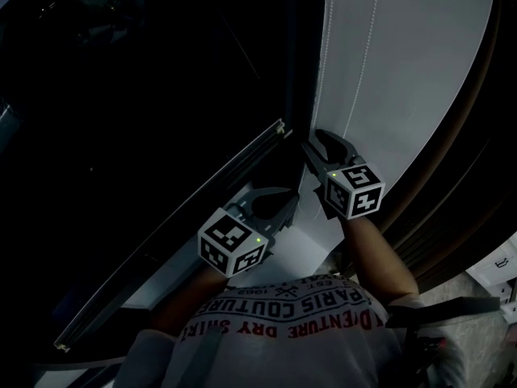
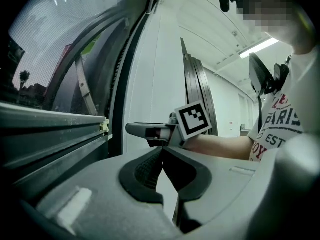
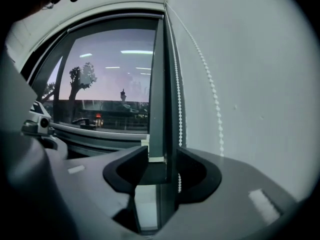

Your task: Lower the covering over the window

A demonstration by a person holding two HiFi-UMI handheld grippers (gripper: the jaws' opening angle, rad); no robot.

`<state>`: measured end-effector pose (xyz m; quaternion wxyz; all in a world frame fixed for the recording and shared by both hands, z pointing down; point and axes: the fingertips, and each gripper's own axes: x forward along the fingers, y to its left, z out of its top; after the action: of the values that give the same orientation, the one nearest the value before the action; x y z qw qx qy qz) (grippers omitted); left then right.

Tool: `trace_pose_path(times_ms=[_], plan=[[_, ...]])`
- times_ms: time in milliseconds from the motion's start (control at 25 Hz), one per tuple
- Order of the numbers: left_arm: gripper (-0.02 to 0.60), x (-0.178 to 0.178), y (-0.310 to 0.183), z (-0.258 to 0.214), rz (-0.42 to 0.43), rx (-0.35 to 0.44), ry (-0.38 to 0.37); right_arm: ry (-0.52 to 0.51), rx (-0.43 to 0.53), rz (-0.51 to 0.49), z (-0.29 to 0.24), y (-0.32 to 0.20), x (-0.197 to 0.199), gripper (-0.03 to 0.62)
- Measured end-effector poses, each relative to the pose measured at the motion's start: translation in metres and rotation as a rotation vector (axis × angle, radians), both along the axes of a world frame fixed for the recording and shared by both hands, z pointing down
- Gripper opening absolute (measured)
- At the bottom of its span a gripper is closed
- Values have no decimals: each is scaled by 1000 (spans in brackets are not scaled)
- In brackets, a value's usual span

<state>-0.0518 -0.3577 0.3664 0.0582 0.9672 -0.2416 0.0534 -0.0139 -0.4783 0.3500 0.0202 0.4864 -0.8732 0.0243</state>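
Note:
A white bead chain point(image 3: 177, 99) hangs in two strands beside the upright window frame point(image 3: 159, 84); its second strand point(image 3: 210, 89) runs down the white wall. In the head view the bead chain point(image 1: 323, 55) drops towards my right gripper point(image 1: 315, 145). My right gripper point(image 3: 162, 156) is open, with the frame edge and the near strand in the gap and no pad touching them. My left gripper point(image 2: 161, 152) is shut with nothing visible in it, and it sits low and to the left of the right gripper point(image 2: 135, 130). The window glass point(image 3: 110, 79) shows uncovered.
The window sill rail point(image 1: 161, 241) runs diagonally past my left gripper point(image 1: 291, 203). The white wall point(image 1: 420, 63) fills the right side, with a dark curved frame point(image 1: 477, 136) beyond it. The person's forearm point(image 1: 380, 249) reaches along the wall.

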Motion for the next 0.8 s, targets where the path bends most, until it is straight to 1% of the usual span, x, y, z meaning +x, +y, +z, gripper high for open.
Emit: trace_pose_path(times_ms=[200,320,520,600,640,680,800], plan=[[2,-7,11,6,16,11,-1,34,-7,86,9,-19,1,169],[2,-12,9,14,12,9,13,63,-8,101,19,-30,1,159],[2,-18,11,14,3,9,17,77,-20,133,28,-37,1,113],[2,-21,12,11,-2,16,12,79,-11,145,28,-38,3,64],[2,-23,13,10,-4,20,9,78,-7,146,28,-36,3,26],[2,-25,14,8,-6,23,7,73,-7,140,27,-34,2,11],[2,-30,17,5,-16,26,11,49,-17,89,27,-23,-2,9]])
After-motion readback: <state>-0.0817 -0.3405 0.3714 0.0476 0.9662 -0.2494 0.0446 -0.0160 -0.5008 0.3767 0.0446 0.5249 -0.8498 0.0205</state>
